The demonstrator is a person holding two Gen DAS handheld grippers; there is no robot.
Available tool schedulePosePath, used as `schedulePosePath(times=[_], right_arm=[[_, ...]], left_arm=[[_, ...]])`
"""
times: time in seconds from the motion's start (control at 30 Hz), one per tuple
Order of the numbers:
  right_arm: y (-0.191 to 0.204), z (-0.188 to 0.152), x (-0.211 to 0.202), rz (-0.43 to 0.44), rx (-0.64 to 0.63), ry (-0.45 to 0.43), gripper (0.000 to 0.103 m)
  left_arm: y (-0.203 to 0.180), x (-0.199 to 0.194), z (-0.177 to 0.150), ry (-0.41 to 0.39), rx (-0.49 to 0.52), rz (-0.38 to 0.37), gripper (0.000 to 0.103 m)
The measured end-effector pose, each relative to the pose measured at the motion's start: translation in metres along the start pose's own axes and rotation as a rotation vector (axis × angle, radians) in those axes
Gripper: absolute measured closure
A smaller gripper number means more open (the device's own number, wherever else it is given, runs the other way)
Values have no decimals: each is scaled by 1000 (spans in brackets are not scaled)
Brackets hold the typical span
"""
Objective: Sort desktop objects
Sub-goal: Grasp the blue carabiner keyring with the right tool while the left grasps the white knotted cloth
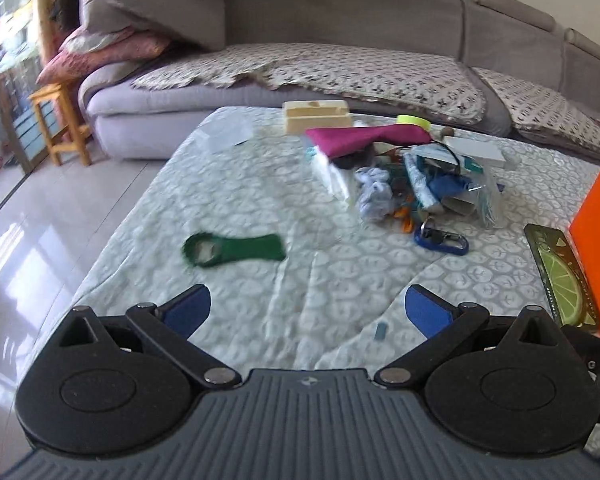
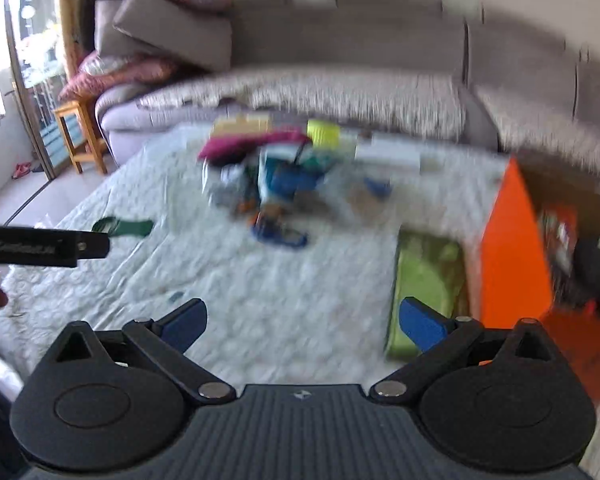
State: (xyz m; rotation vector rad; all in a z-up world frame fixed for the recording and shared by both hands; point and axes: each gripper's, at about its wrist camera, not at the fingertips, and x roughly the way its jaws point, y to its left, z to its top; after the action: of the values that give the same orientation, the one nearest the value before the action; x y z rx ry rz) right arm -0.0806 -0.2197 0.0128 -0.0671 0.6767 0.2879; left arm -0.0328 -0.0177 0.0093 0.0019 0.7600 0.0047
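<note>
Left wrist view looks across a tabletop [image 1: 228,184] under a white embossed cloth, with the left claw [image 1: 308,314] spread wide and holding nothing, its blue pads well apart above bare cloth. A green bottle opener [image 1: 232,249] lies flat ahead and to the left of it. Farther back sits a jumbled pile [image 1: 404,176] of small things, a magenta pouch [image 1: 360,138] on its far side and a blue carabiner [image 1: 442,239] at its near edge. A wooden box [image 1: 316,117] stands behind the pile near a yellow-green tape roll [image 1: 413,121]. At the right edge an orange box [image 1: 598,248] stands upright, with a lime-print case [image 1: 560,276] lying just beside it. A grey sofa [image 1: 340,20] curves behind.

Right wrist view is badly blurred. The right claw [image 2: 303,320] is likewise spread and empty over the cloth, the lime-print case just past its right finger and the orange box beyond that.
</note>
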Motion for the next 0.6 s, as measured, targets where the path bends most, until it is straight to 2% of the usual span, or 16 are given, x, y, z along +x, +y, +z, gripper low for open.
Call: schedulePosePath(times=[0.13, 0.27, 0.4, 0.6], right_arm=[[-9, -6, 27, -15, -2, 20, 0], [-11, -3, 53, -1, -16, 34, 0], [-2, 14, 79, 35, -42, 31, 0], [11, 35, 120, 107, -116, 61, 8]], left_arm=[[-9, 21, -1, 13, 42, -28, 0], [-2, 34, 2, 26, 26, -40, 0], [17, 42, 9, 55, -34, 3, 0], [45, 47, 11, 34, -66, 104, 0]])
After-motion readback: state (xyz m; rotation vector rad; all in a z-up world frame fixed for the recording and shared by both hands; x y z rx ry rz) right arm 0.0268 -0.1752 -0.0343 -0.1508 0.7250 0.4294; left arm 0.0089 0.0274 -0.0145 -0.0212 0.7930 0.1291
